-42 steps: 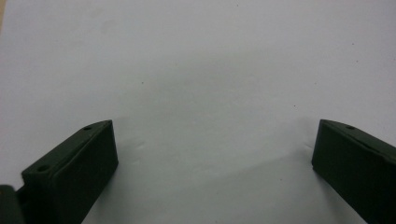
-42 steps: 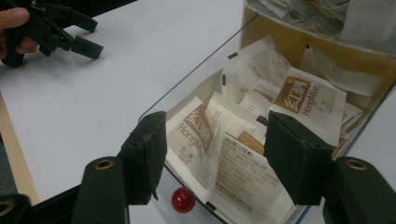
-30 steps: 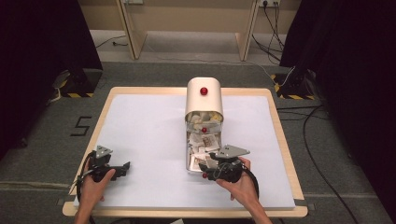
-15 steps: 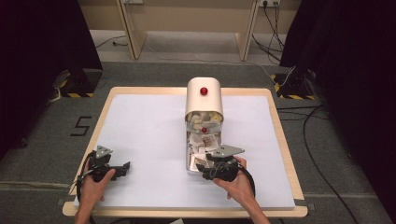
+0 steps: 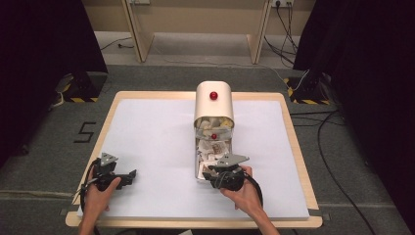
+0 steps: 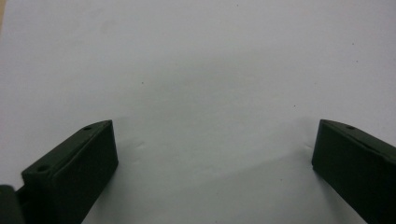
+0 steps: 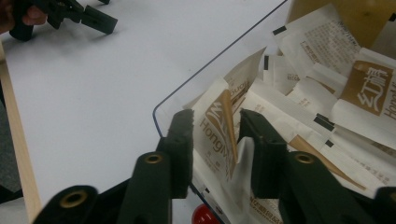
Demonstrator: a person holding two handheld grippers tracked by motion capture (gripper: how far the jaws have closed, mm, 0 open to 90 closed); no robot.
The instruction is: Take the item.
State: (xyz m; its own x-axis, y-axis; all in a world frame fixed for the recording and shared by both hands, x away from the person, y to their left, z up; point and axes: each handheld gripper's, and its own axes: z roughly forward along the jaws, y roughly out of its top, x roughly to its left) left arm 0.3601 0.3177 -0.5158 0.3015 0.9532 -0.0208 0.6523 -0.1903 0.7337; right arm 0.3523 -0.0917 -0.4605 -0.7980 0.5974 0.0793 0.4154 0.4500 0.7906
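Observation:
A cream dispenser [image 5: 214, 100] with a red knob [image 5: 213, 95] stands at the table's middle back. In front of it a clear tray [image 5: 198, 161] holds several white-and-brown sachets [image 7: 327, 42]. My right gripper [image 5: 210, 171] is at the tray's near end. Its jaws have just been closing, and in the right gripper view the gripper [image 7: 215, 140] pinches one upright sachet [image 7: 210, 109], which buckles between the pads. My left gripper [image 5: 128, 176] rests low on the white surface at the front left. Its jaws [image 6: 215, 140] stand wide open with nothing between them.
A white mat [image 5: 147, 137] covers the wooden table [image 5: 298, 161]. A small red ball [image 7: 203, 215] shows just below the right jaws. Cables [image 5: 337, 161] lie on the floor to the right, and furniture legs [image 5: 137, 34] stand beyond the table.
The right gripper has shifted slightly left onto the tray's near end, and its jaws have narrowed around a sachet. The left gripper has stayed where it was.

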